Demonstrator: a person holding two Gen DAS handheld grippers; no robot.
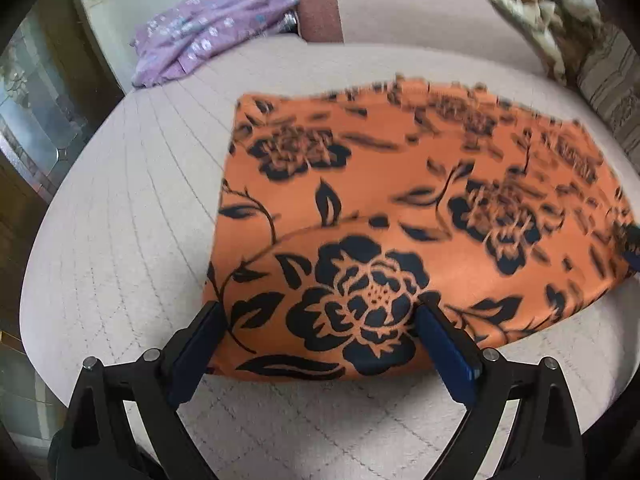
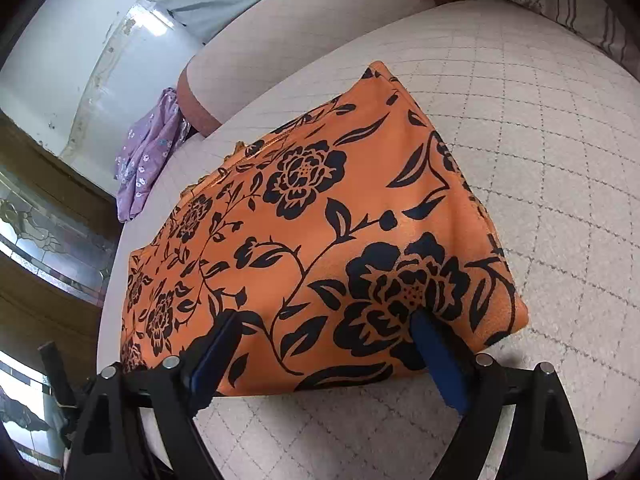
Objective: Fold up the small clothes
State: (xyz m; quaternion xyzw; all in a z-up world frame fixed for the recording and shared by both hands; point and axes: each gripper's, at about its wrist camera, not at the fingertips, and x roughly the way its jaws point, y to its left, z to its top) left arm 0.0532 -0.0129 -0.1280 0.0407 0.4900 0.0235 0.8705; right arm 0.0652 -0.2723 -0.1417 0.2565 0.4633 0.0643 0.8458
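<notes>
Blue-padded fingers [image 1: 444, 344] of the left gripper [image 1: 320, 320] were seen spread wide over the near edge of the orange floral garment [image 1: 400, 208], with nothing clamped between them. Similarly, the right gripper [image 2: 324, 332] was held wide apart above the same garment [image 2: 320, 220], its jaws opening, and no cloth was pinched. The garment was laid folded flat on the quilted bed [image 2: 540, 160]. A purple floral cloth [image 1: 208, 32] was left crumpled well apart, near the headboard cushion [image 1: 320, 4].
</notes>
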